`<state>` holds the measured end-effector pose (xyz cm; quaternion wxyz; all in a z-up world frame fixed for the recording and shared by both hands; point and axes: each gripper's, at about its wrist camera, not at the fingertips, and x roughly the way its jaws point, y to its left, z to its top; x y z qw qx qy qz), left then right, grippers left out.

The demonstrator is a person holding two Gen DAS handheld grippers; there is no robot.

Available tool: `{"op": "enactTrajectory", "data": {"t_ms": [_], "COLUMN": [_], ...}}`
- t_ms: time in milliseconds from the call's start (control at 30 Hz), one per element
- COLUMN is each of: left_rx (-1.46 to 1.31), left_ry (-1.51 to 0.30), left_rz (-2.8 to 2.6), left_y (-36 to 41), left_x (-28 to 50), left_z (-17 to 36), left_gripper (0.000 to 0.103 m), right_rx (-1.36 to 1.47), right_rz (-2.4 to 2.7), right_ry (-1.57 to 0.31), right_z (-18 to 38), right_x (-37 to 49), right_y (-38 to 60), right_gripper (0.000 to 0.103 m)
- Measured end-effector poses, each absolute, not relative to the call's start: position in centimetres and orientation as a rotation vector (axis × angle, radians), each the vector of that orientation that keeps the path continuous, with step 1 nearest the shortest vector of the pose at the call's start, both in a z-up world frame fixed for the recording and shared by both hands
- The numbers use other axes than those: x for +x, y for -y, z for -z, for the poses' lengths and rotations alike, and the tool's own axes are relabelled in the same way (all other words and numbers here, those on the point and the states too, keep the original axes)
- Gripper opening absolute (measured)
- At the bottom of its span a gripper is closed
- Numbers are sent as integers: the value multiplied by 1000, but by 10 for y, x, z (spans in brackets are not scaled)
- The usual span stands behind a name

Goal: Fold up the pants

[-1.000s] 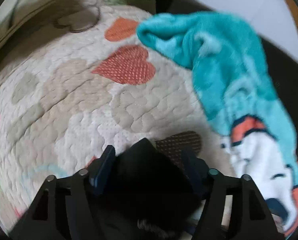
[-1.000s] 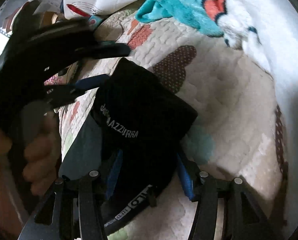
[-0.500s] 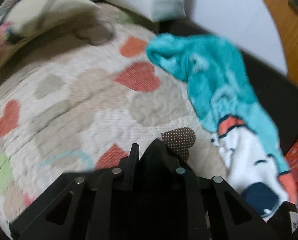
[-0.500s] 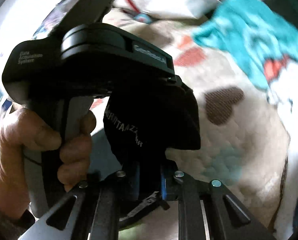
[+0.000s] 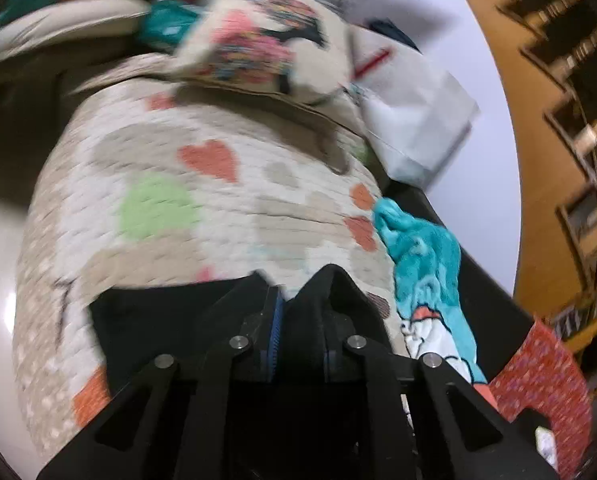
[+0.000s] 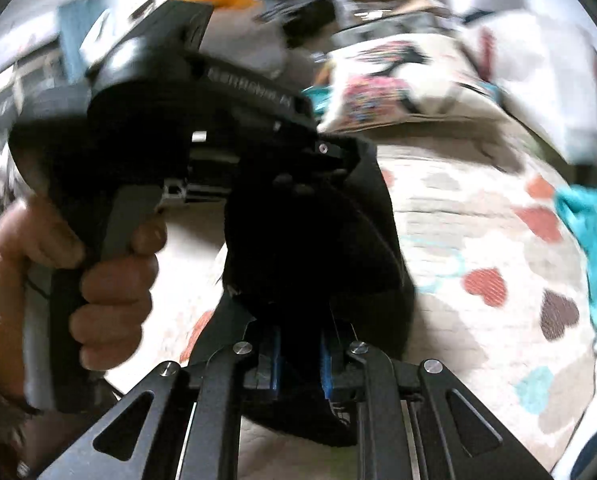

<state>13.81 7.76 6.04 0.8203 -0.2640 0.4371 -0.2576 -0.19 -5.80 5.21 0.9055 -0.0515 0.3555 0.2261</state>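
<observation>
The black pants [image 5: 146,320] hang bunched over the heart-patterned quilt [image 5: 178,168]. My left gripper [image 5: 298,320] is shut on a fold of the black pants, which pokes up between its fingers. My right gripper [image 6: 298,344] is shut on another part of the pants [image 6: 310,248], lifted above the quilt. The left gripper's body and the hand holding it [image 6: 110,280] fill the left of the right wrist view, close to the pants. Both views are blurred.
A teal fleece blanket [image 5: 422,252] lies at the quilt's right edge and also shows in the right wrist view [image 6: 594,232]. A patterned pillow [image 5: 266,44] and a white bag [image 5: 414,120] lie at the far end. A red patterned cloth [image 5: 546,380] is at lower right.
Both grippers closed on the pants and lifted them off the quilt. The views swung up and away, so more of the bed shows.
</observation>
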Motion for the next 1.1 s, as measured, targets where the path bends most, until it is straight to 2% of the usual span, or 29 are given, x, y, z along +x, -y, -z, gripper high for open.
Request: {"op": "enactTrajectory", "data": {"t_ms": [100,200,267,333,433,500,700,767,867,933,1100], "left_rx": [-642,-740,-815,-874,-935,-952,-936,-908,-888,-898,-838], "left_ry": [-950,-995,-1016,-1021,-1030,-1027,-1166,-1125,-1012,-962,-996], "left_rz": [487,418,393,364,319,304,170,139,181,235,232], "left_y": [-114,-149,-168,-186,-201,-205,-213,-215,-208,-196,-160], "left_x": [134,133,130,125,118,113,89,75,67,74,97], "left_z": [-35,-5,11,23,33,36,51,38,5,-10,-8], "left_gripper": [15,22,34,41,43,43,45,45,45,45,45], "right_rx": [-227,-329,-374,-391,-442,-499,-587,-558,-425,-326,-44], "right_rz": [-478,-464,-469,-491,-547,-585,-671,-671,-597,-525,-481], "right_ry": [-749,-758,-750,-739,-714,-705,-711,-721,-742,-753,-867], "right_z": [-32,-14,-7,-5,-3,0,-14,-25,-41,-45,-34], "right_x": [-8,-14,-21,-26,-41,-53,-78,-78,-56,-31,24], "right_y": [26,3,-9,-16,-31,-41,-29,-9,29,47,77], "right_gripper": [17,22,31,60,77,81,81,81,80,75,70]}}
